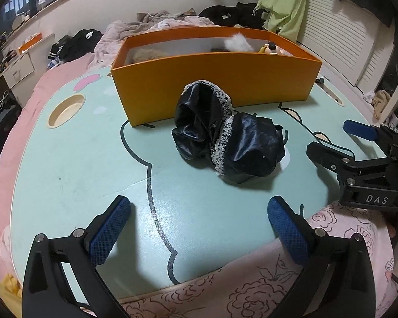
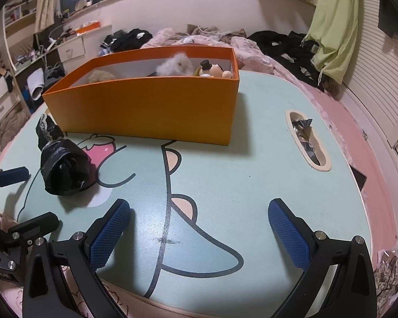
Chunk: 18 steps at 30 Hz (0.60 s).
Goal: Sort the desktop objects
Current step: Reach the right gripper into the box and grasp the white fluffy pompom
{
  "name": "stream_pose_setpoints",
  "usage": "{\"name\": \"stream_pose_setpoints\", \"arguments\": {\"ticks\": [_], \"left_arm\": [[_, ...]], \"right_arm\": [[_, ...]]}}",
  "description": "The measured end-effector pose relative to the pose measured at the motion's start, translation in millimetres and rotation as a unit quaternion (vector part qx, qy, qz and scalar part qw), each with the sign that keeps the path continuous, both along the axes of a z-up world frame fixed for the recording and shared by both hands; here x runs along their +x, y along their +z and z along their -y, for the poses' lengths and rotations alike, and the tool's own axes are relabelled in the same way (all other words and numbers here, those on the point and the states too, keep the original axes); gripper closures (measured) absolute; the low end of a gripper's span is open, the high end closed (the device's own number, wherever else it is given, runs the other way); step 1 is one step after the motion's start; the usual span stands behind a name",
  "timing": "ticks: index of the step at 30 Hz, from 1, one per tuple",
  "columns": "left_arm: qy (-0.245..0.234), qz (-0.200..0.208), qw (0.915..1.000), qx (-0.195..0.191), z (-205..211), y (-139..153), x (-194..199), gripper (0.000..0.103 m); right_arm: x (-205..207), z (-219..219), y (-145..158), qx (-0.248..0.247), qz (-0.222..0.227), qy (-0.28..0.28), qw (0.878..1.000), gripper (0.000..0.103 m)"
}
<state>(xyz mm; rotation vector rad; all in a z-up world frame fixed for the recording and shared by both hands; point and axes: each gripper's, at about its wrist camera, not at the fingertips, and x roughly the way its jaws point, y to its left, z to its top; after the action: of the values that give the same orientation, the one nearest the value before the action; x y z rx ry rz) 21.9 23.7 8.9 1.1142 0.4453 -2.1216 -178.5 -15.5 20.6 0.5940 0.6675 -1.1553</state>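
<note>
Desk [image 1: 66,175], a rounded mint-green top printed with a black-outlined cartoon figure, smooth and matte, with an oval recess holding crumpled wrappers [image 2: 303,137] on its right side and a round cut-out on its left; orange box [image 1: 215,84], a rectangular open-topped cardboard container with a pale lining, standing at the far middle of the desk; inside it, judged already sorted, a white fluffy toy [image 2: 175,65], a tan fuzzy item and a small glossy figure with a black top hat [image 2: 209,70]; black cap [image 1: 225,135], a crumpled, shiny, thin-film piece edged with white lace, lying on the desk just in front of the box and apart from it, apparently the one loose item left to put away; left hand-held gripper [image 1: 199,225], its blue cross-hatched pads spread wide and holding nothing, low over the near edge and facing the cap; right hand-held gripper [image 2: 199,228], likewise spread and holding nothing, to the cap's right.
</note>
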Motion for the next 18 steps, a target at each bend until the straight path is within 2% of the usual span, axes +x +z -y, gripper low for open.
{"name": "stream_pose_setpoints", "arguments": {"ticks": [5, 7, 9, 14, 17, 18], "left_arm": [[0.012, 0.000, 0.9999, -0.001, 1, 1, 0, 0.000], [0.019, -0.001, 0.9998, -0.001, 2, 2, 0, 0.000], [0.026, -0.001, 0.9997, -0.001, 2, 3, -1, 0.000], [0.036, -0.001, 0.9993, -0.002, 2, 2, -1, 0.000], [0.044, -0.001, 0.9990, -0.002, 2, 2, -1, 0.000], [0.048, -0.001, 0.9988, -0.002, 2, 2, 0, 0.000]], "right_arm": [[-2, 0, 2, -0.002, 0.008, -0.008, 1.000, 0.000], [-8, 0, 5, -0.005, 0.025, -0.013, 1.000, 0.004], [-14, 0, 10, -0.008, 0.046, -0.016, 0.999, 0.019], [-25, 8, 37, -0.015, 0.086, -0.009, 0.996, 0.043], [-27, 33, 72, -0.029, 0.102, -0.003, 0.994, 0.043], [-25, 43, 81, -0.026, 0.106, 0.003, 0.994, 0.038]]}}
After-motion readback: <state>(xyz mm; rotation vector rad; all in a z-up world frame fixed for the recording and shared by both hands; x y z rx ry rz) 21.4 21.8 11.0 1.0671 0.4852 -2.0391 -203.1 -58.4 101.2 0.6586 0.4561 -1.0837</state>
